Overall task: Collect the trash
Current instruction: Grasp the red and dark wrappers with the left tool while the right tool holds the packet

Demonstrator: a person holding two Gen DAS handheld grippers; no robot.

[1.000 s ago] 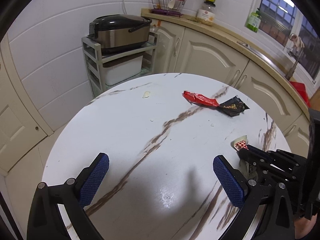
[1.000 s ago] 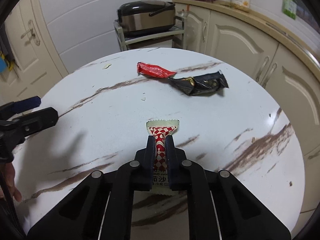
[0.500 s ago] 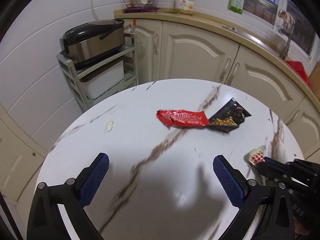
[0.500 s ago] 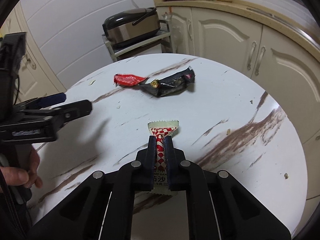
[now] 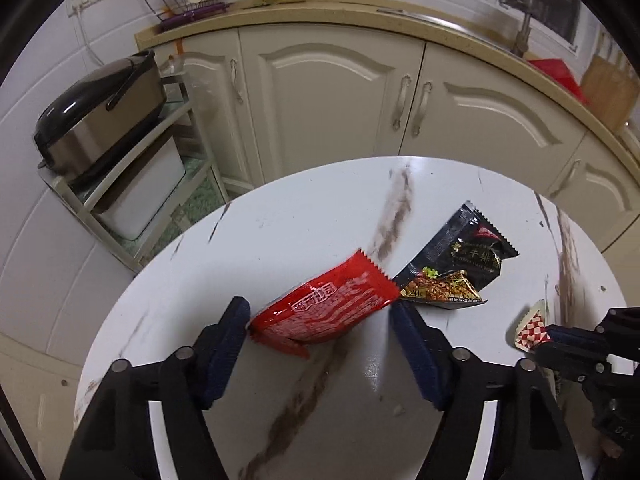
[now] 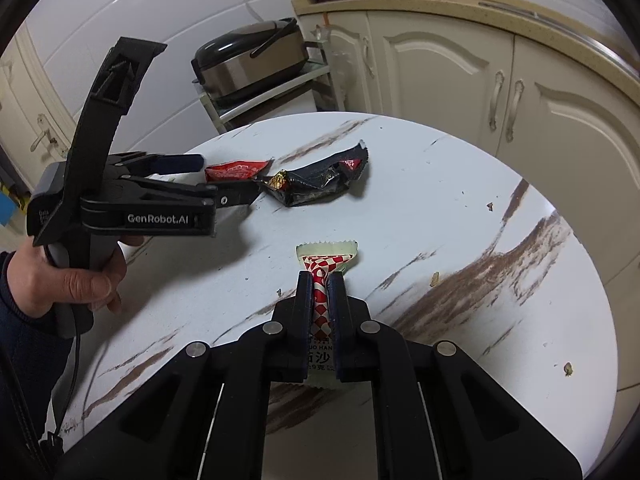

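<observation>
While the left gripper [image 5: 320,322] is closing, its two blue-padded fingers [image 5: 226,340] stand apart on either side of the red wrapper [image 5: 324,310]. The wrapper lies between them on the round marble table [image 5: 304,216], its crumpled near corner beside the left-hand pad. The pictures do not settle whether either pad touches it, and neither pad visibly presses it.

Relative to the red wrapper:
- The black wrapper [image 5: 456,268] lies just beside its serrated far end, on the side toward the right gripper [image 6: 320,280], outside the left gripper's fingers.
- The right gripper is well apart from it, nearer the table edge.

The right gripper's fingers [image 6: 304,296] are together, clamped on the red-and-white checked wrapper [image 6: 322,264]. One pale serrated end projects beyond the fingertips; the other end emerges behind the pads.

In the right wrist view, a hand [image 6: 76,276] grips the handle of the left gripper.
</observation>
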